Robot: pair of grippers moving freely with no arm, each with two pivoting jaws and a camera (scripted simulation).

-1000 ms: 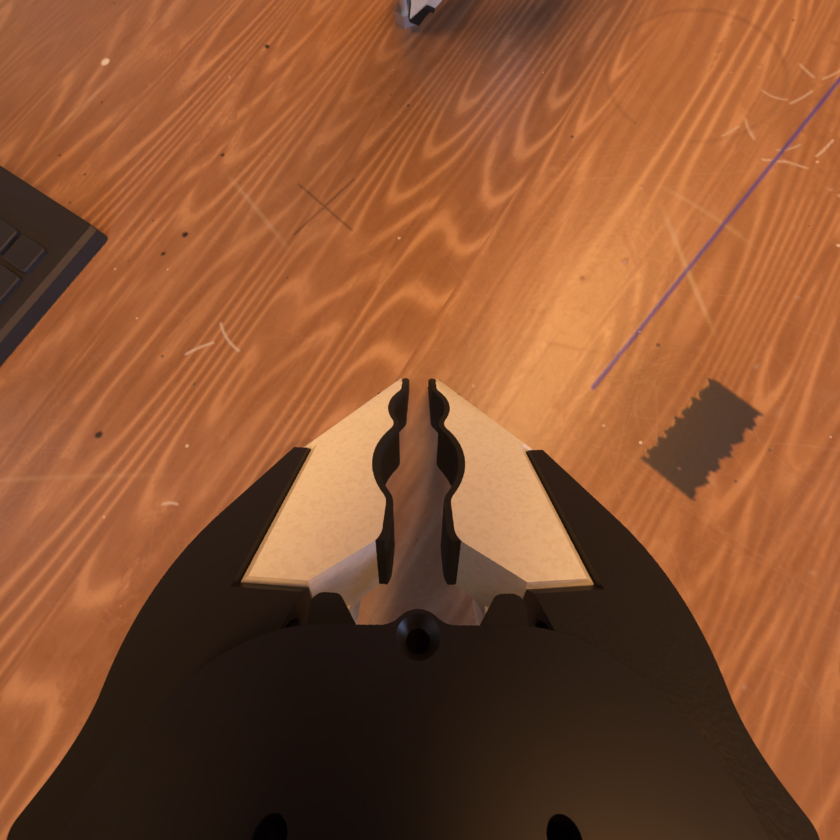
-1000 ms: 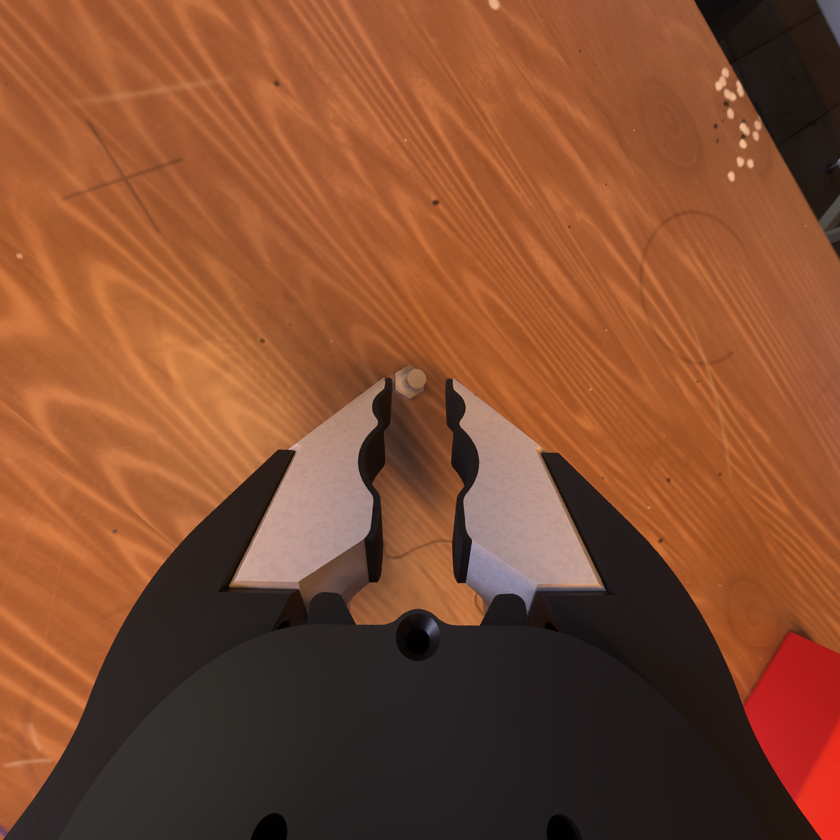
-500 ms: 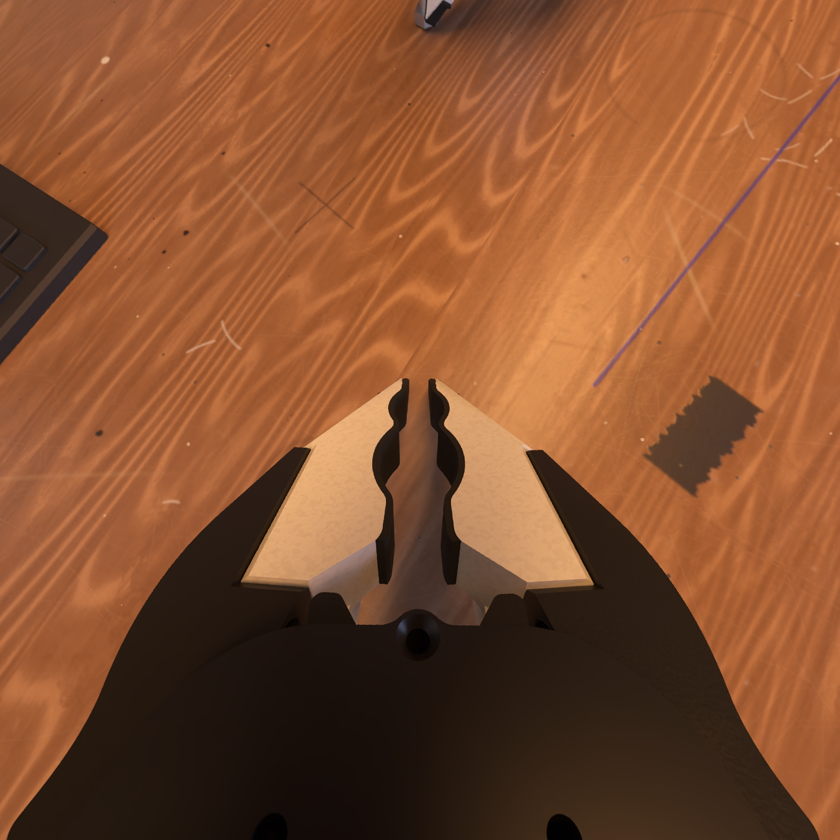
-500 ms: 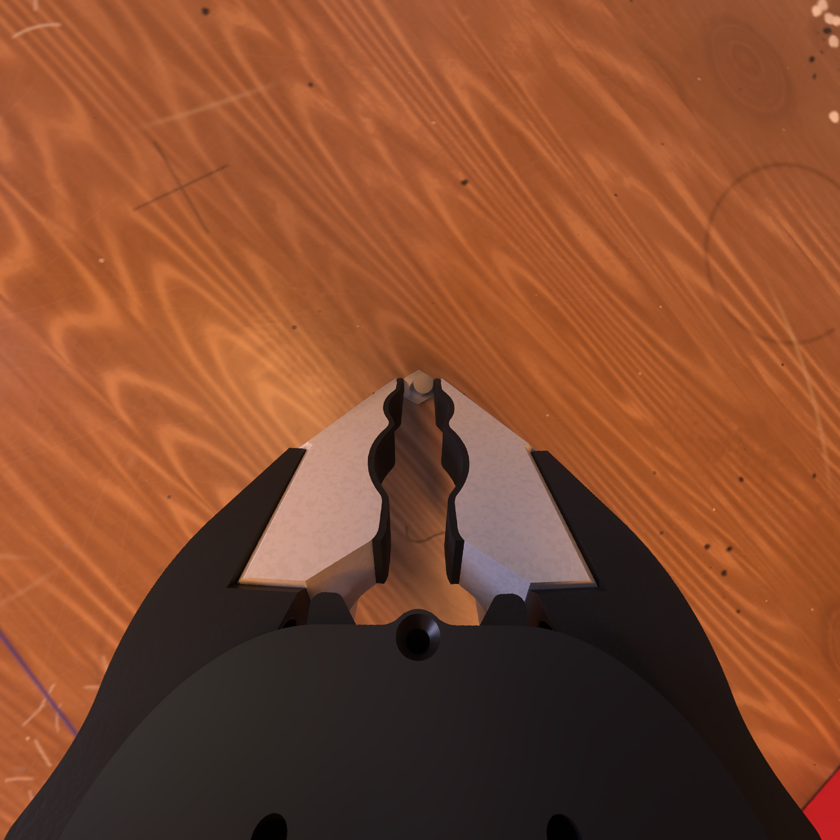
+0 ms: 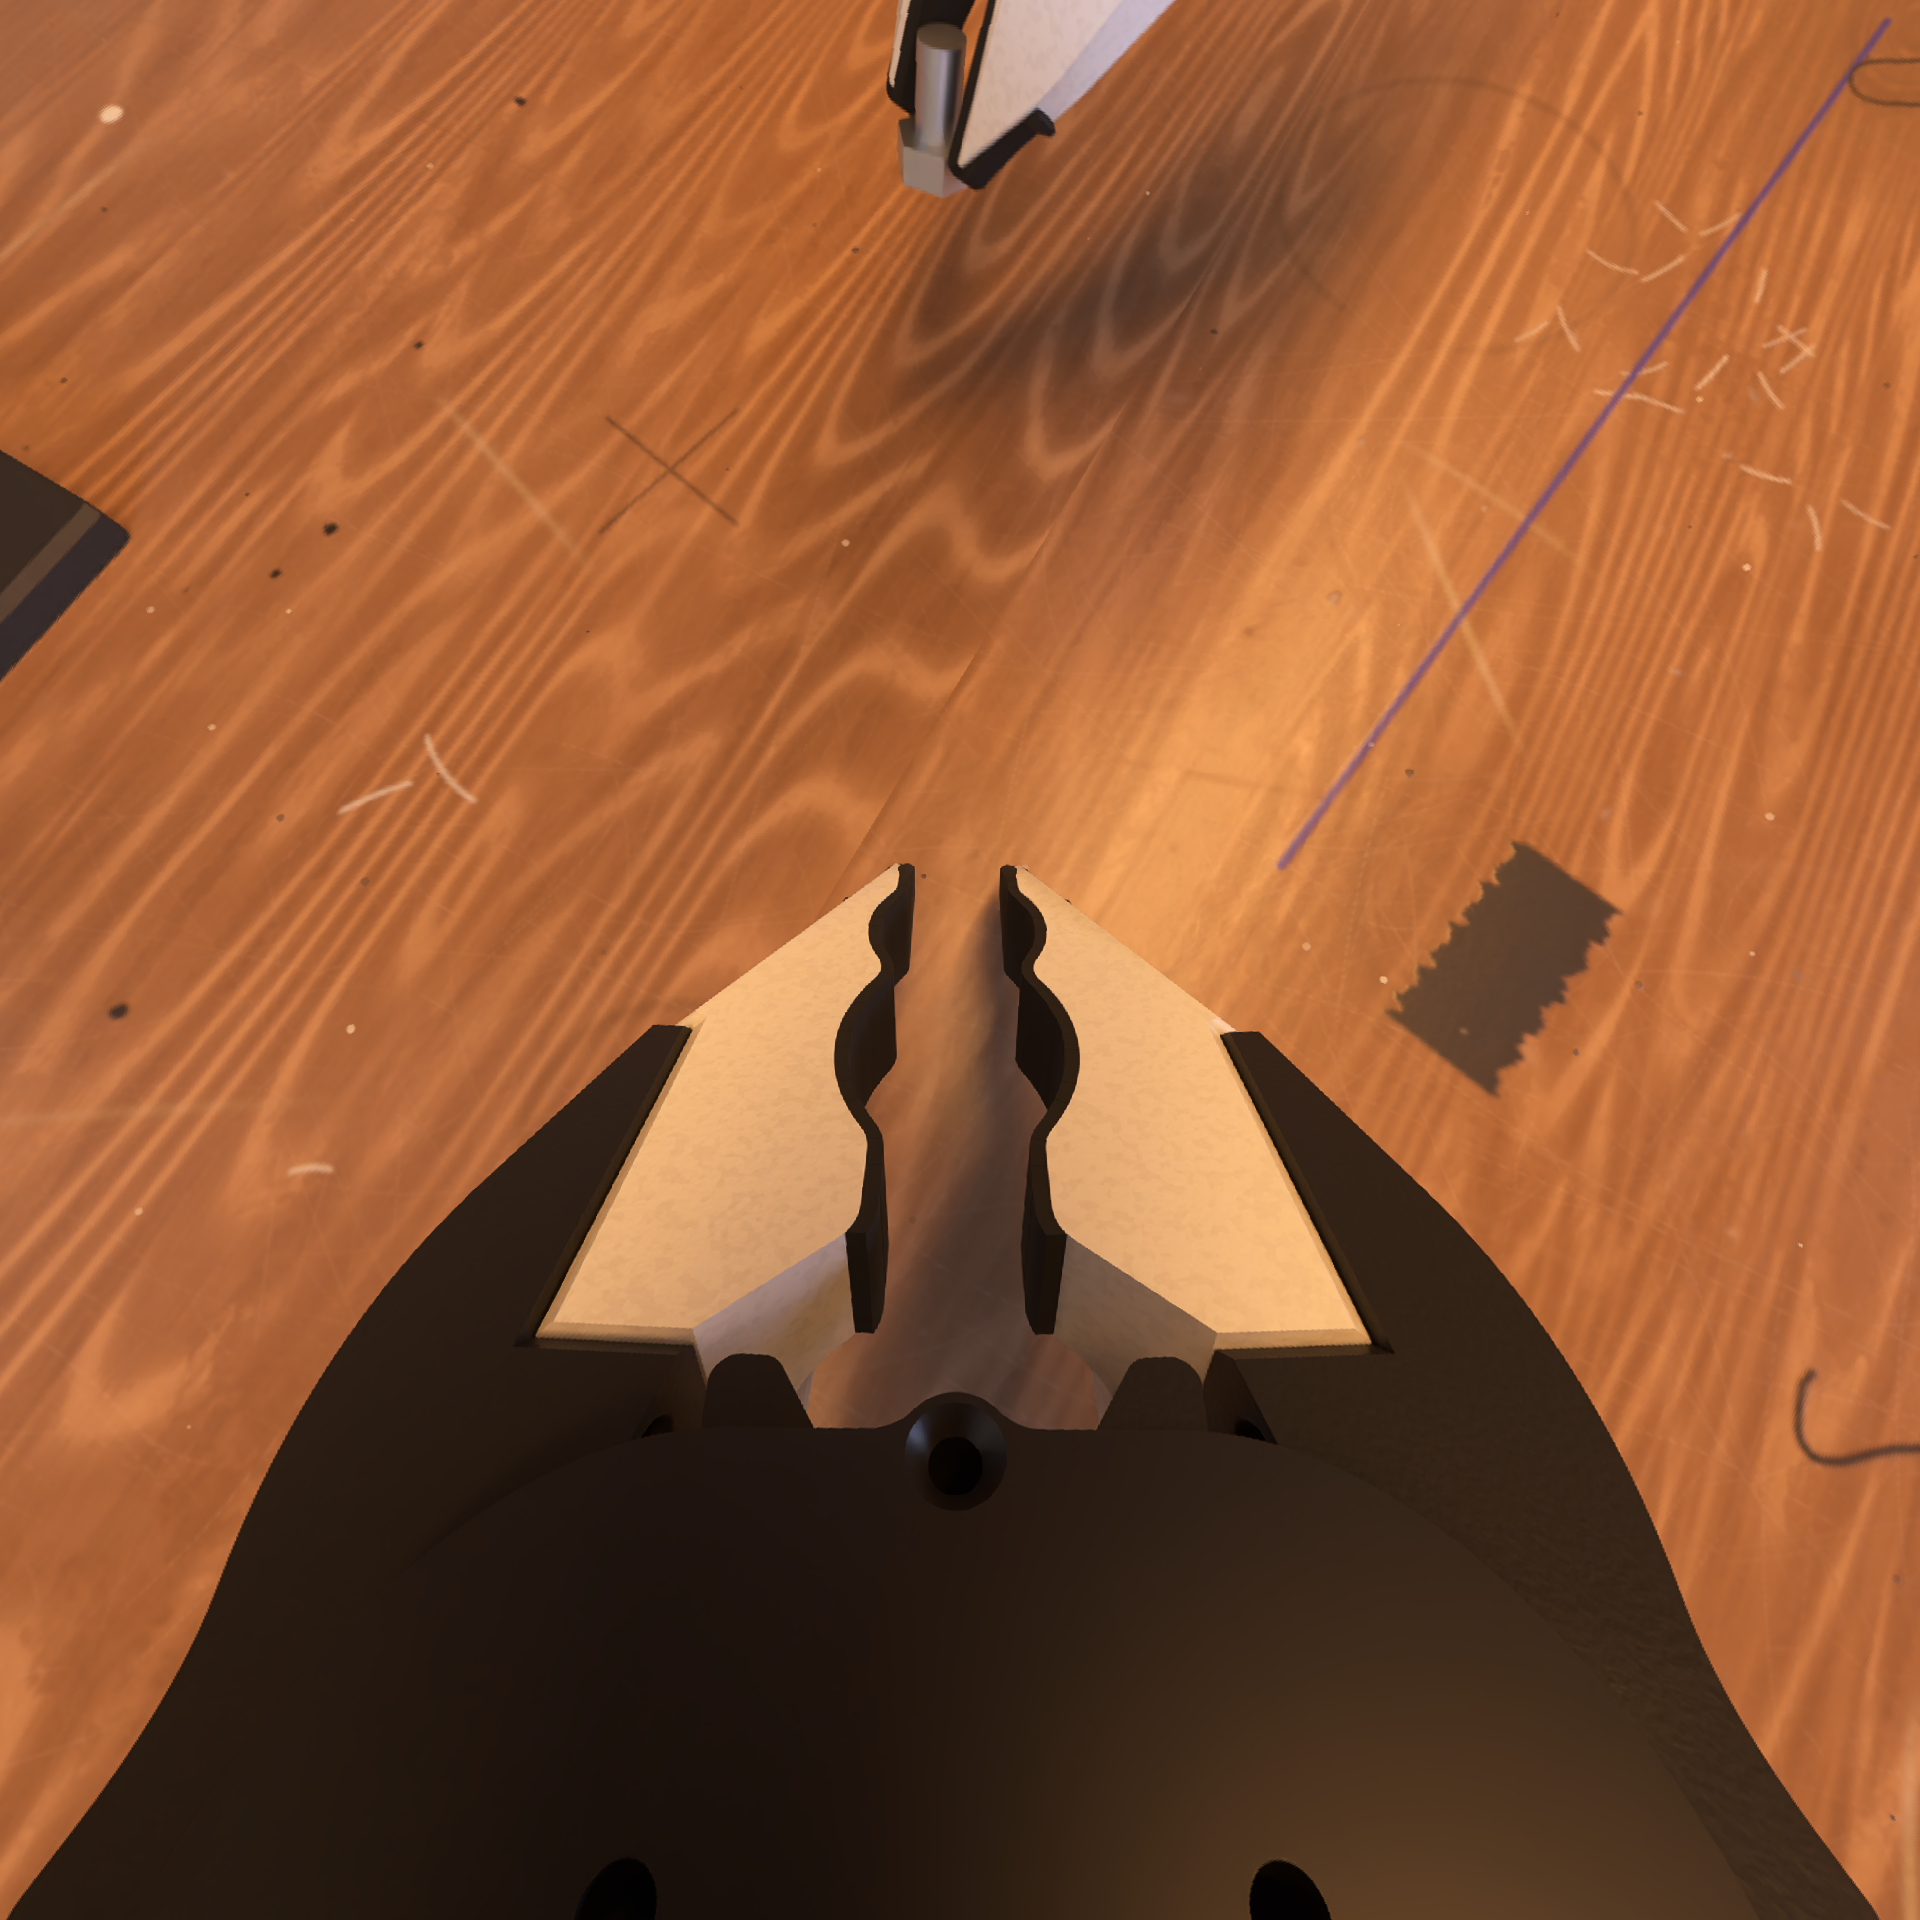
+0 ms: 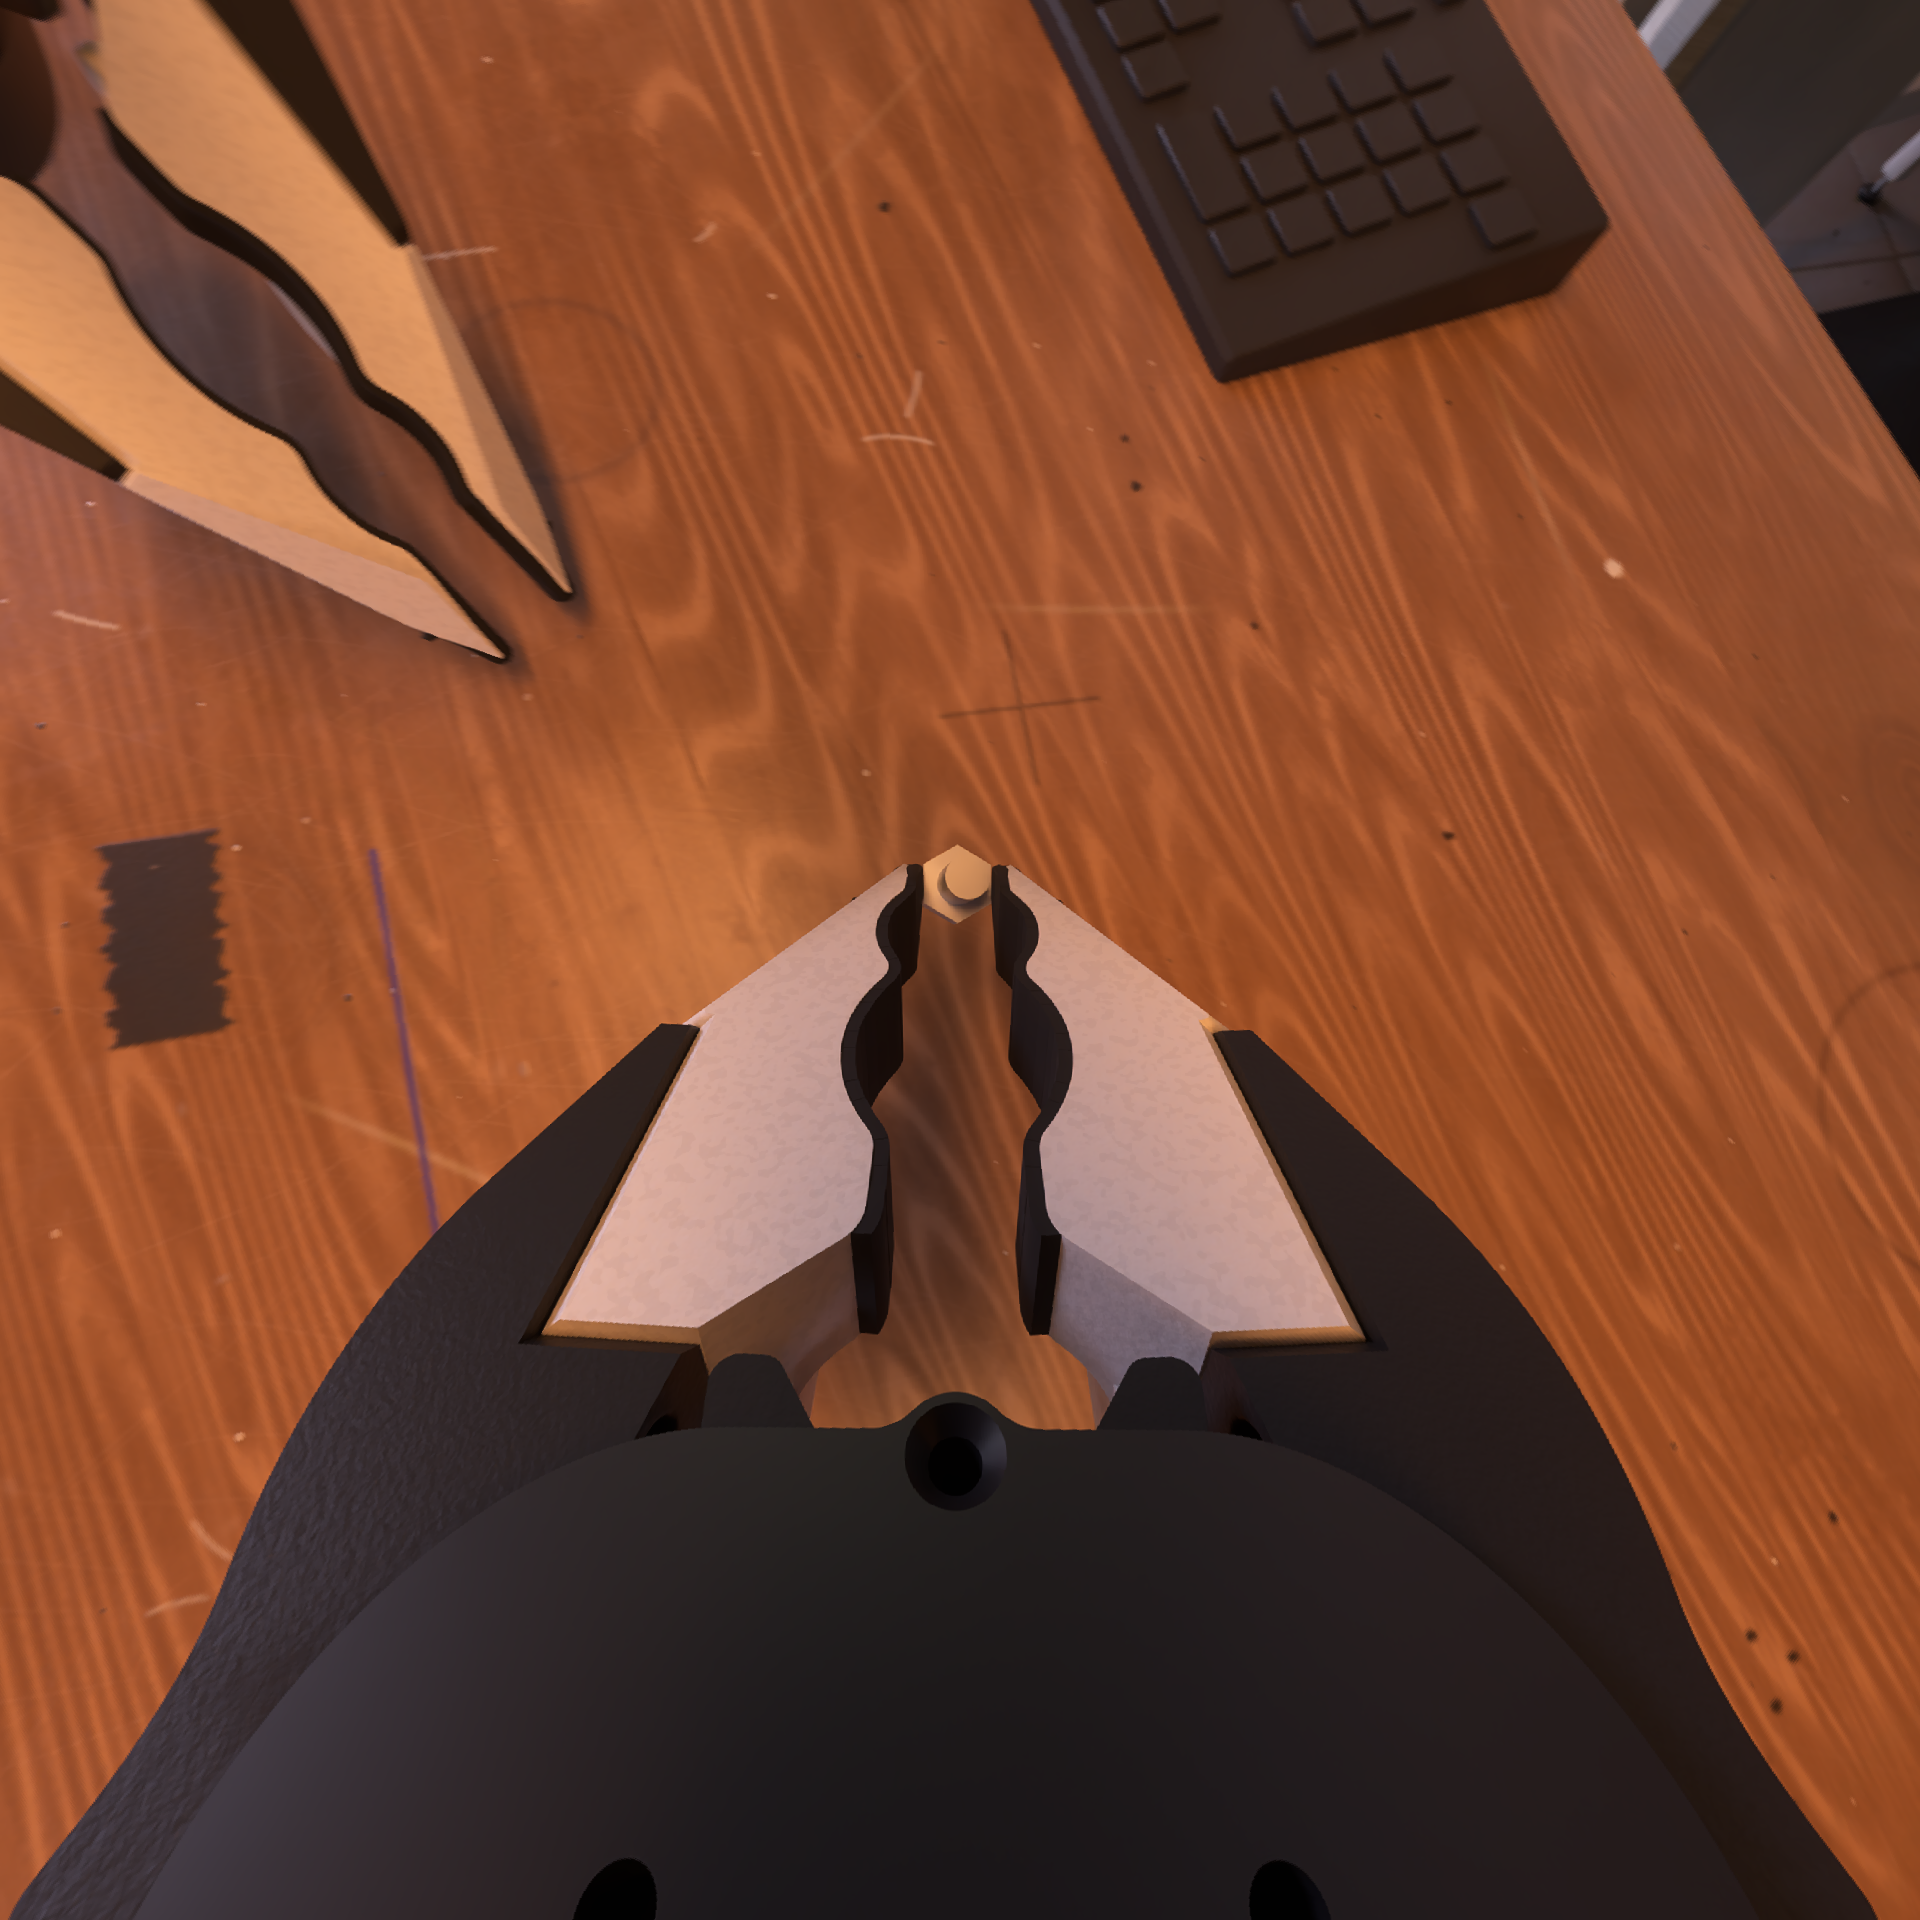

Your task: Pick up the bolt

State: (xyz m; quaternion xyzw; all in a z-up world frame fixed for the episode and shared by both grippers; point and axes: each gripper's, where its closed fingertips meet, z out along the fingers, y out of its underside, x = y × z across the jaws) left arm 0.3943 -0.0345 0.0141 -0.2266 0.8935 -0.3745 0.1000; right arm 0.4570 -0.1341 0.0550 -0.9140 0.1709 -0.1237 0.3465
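The bolt is a small grey metal bolt with a hex head, pinched between the tips of my right gripper, which is shut on it. In the left wrist view the bolt hangs head down in the right gripper, clear of the wooden table, with a shadow below it. My left gripper is low over the table, empty, its jaws a narrow gap apart. It also shows in the right wrist view at the upper left.
A black keyboard lies near the table's far right edge; its corner shows in the left wrist view. A dark jagged patch and a thin purple line mark the wood.
My right gripper shut on the bolt, lifted it off the table and swung round towards the keyboard. My left gripper's jaws parted slightly and it stayed roughly in place.
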